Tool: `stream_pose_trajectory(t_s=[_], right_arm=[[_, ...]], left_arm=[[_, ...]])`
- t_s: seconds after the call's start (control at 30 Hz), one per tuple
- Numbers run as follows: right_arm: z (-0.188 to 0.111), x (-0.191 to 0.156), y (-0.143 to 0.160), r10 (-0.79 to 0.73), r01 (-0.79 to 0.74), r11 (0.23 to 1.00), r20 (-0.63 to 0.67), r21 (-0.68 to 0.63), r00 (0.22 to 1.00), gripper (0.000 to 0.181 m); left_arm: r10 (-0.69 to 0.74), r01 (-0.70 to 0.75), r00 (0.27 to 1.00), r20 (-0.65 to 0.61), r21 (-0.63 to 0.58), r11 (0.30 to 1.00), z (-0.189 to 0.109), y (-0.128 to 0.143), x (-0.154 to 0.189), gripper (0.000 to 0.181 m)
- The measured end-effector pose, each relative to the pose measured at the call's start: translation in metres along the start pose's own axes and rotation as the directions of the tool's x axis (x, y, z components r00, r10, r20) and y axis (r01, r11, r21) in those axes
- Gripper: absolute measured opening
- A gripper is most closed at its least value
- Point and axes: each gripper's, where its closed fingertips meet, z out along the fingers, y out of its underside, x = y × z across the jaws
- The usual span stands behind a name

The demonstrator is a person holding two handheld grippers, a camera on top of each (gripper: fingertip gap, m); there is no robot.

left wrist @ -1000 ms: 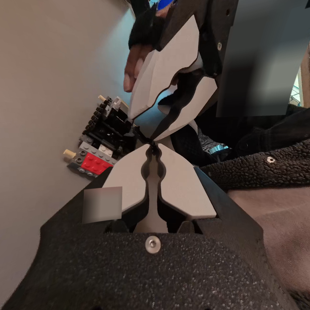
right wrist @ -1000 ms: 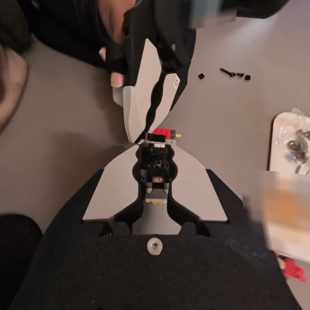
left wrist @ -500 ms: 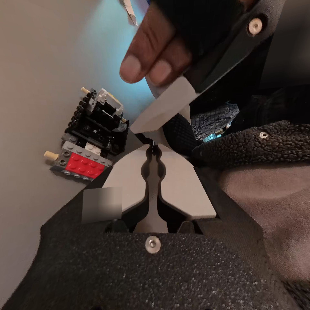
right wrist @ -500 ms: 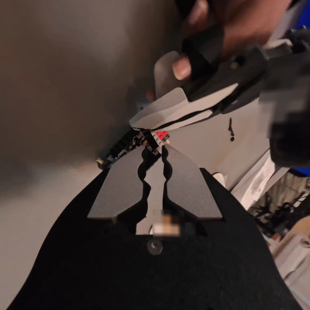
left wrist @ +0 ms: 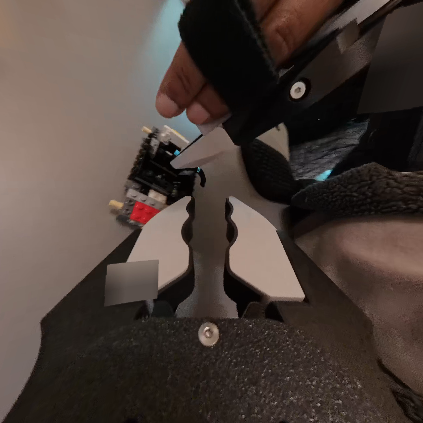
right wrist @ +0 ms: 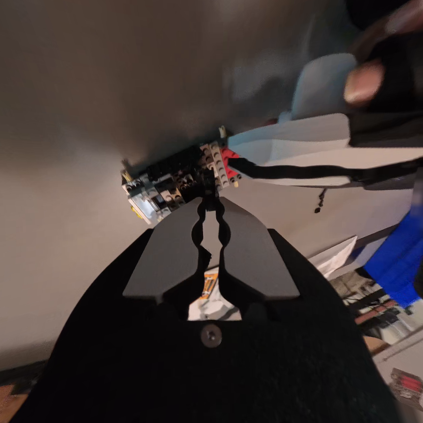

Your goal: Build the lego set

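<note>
Pinching a black piece (right wrist: pixel 209 183) on the lego model (right wrist: pixel 180 180), right gripper (right wrist: pixel 209 201); left gripper (left wrist: pixel 209 200) spread.

The lego model (left wrist: pixel 153 183) is black and grey with a red plate (left wrist: pixel 143 211), on a grey table (left wrist: pixel 57 137).

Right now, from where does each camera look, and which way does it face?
Left wrist view: sits behind the left gripper, fingers apart and empty, facing the black, grey and red lego model on the grey table; a hand shows.
Right wrist view: sits behind the right gripper, fingers pinching a small black piece at the model.
Both views share the model and table.
</note>
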Motion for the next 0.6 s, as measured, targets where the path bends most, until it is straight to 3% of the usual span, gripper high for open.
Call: stream_pose_trajectory(t_s=[0.2, 0.6], right_arm=[[0.017, 0.005, 0.001, -0.144, 0.144, 0.989, 0.024, -0.025, 0.989, 0.008], [0.025, -0.004, -0.002, -0.208, 0.21, 0.978, 0.092, -0.011, 0.974, 0.008]], left_arm=[[0.082, -0.076, 0.982, 0.172, -0.044, 0.996, -0.015, 0.002, -0.024, 0.021], [0.078, -0.07, 0.979, 0.186, -0.05, 0.996, -0.015, 0.004, -0.028, 0.017]])
